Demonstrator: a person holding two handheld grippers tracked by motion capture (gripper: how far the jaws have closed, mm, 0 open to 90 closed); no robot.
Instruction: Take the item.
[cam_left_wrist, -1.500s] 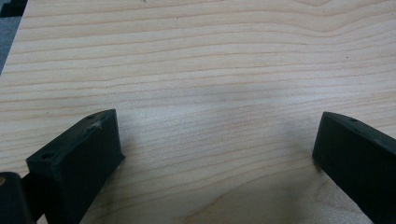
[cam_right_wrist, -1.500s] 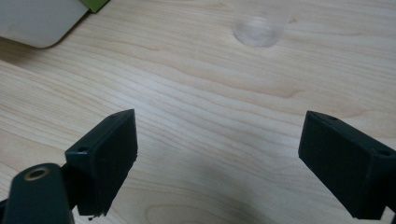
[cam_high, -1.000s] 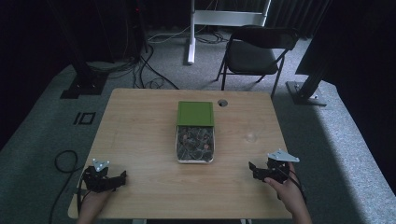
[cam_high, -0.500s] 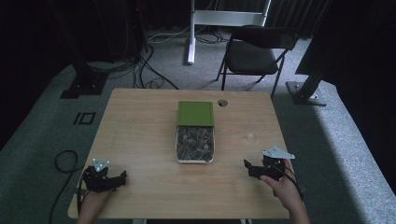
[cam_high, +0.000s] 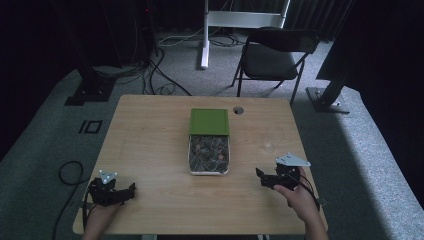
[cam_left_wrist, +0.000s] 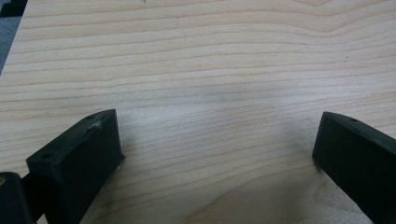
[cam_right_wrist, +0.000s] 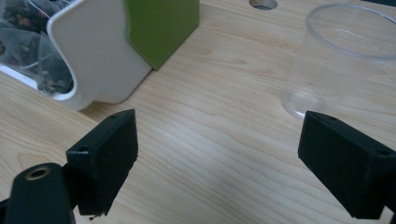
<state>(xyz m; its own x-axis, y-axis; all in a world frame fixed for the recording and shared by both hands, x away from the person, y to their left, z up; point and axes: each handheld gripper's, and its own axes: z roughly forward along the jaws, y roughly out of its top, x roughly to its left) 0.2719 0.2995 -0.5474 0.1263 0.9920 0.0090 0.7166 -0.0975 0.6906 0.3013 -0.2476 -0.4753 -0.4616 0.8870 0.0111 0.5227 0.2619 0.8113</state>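
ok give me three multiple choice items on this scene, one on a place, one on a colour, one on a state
1. Where does the clear cup stand?
A. on the wooden table, ahead of the right claw
B. inside the white box
C. on the chair

2. What colour is the lid at the box's far end?
A. red
B. green
C. blue

3. How is the left claw?
A. shut on a tea bag
B. shut on the cup
C. open over bare wood

Answers: 1 A, the right gripper view shows the cup on the wood beyond the jaws. 2 B, the high view shows it green. 3 C, the left gripper view shows the jaws wide apart with nothing between.
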